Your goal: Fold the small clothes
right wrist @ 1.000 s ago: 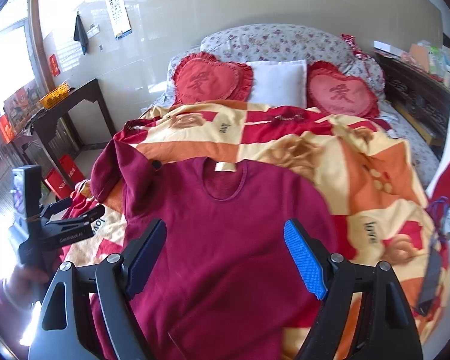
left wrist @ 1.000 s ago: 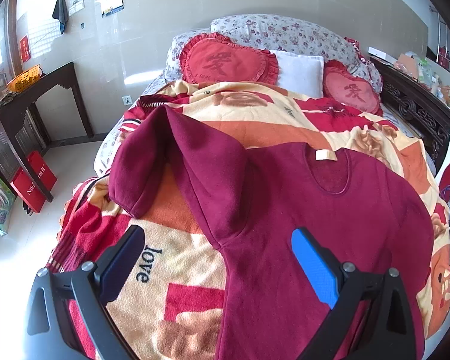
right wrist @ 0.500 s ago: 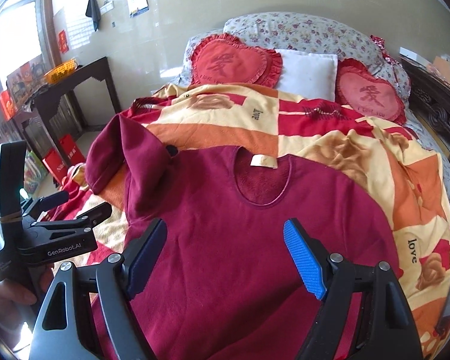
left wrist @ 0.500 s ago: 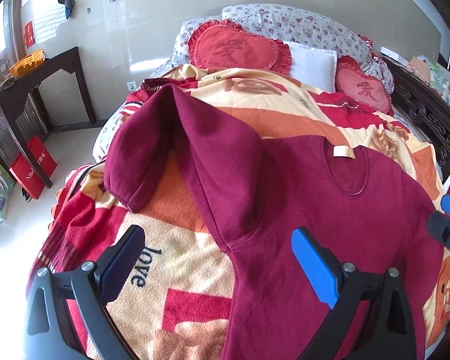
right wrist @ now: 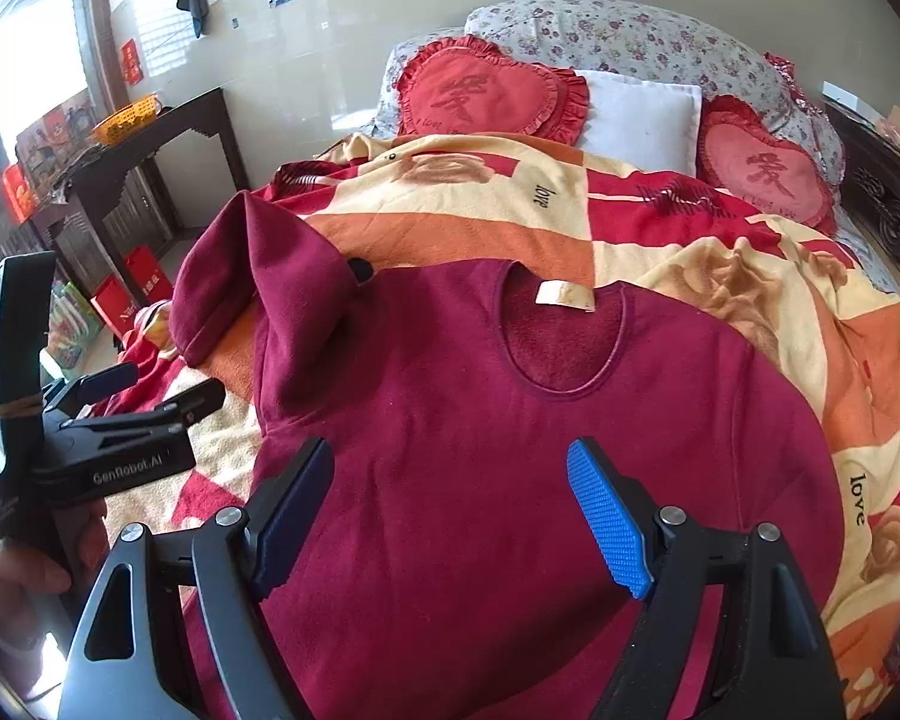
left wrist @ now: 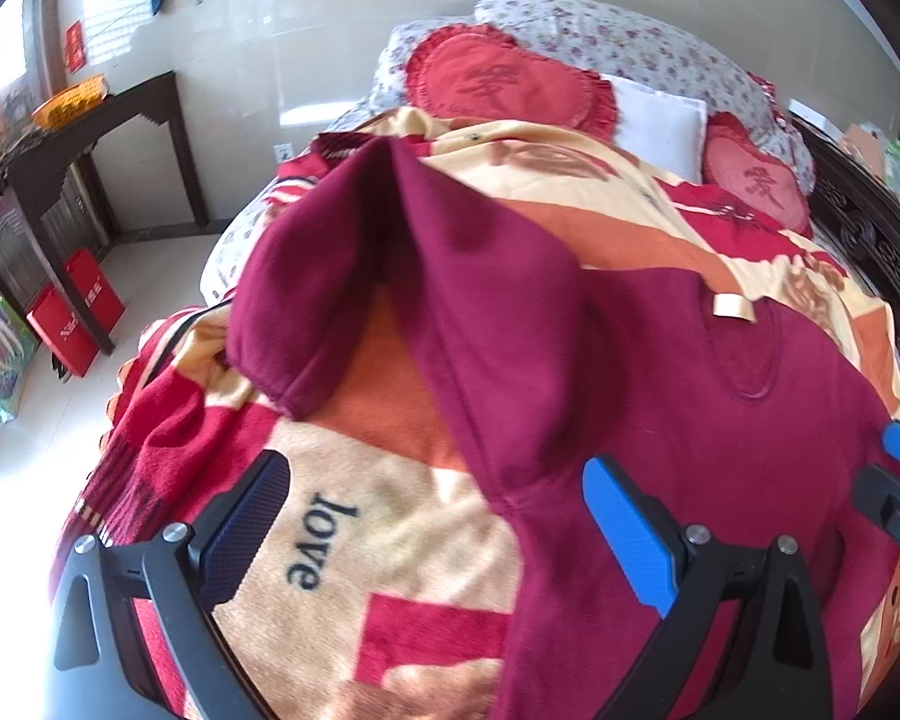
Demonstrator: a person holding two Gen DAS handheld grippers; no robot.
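A maroon long-sleeved top (right wrist: pixel 510 420) lies front up on the bed's patterned blanket (right wrist: pixel 720 276), neckline with a cream label (right wrist: pixel 564 294) toward the pillows. Its left sleeve (left wrist: pixel 450 276) stands bunched up in a ridge and drapes back down at the cuff (left wrist: pixel 288 372). My left gripper (left wrist: pixel 438 534) hovers open over the blanket and the sleeve's armpit seam. My right gripper (right wrist: pixel 450 516) hovers open above the top's chest, empty. The left gripper (right wrist: pixel 150 390) also shows in the right wrist view, held by a hand (right wrist: pixel 6 570).
Two red heart cushions (right wrist: pixel 486 90) and a white pillow (right wrist: pixel 636 114) lie at the head of the bed. A dark wooden side table (right wrist: pixel 150 138) with a yellow basket (right wrist: pixel 126 114) stands left, red boxes (left wrist: pixel 72 312) on the floor beneath. A carved bed frame (left wrist: pixel 870 240) runs along the right.
Both grippers have moved forward and lower toward the top, so it fills more of each view. Both stay open and the garment has not shifted.
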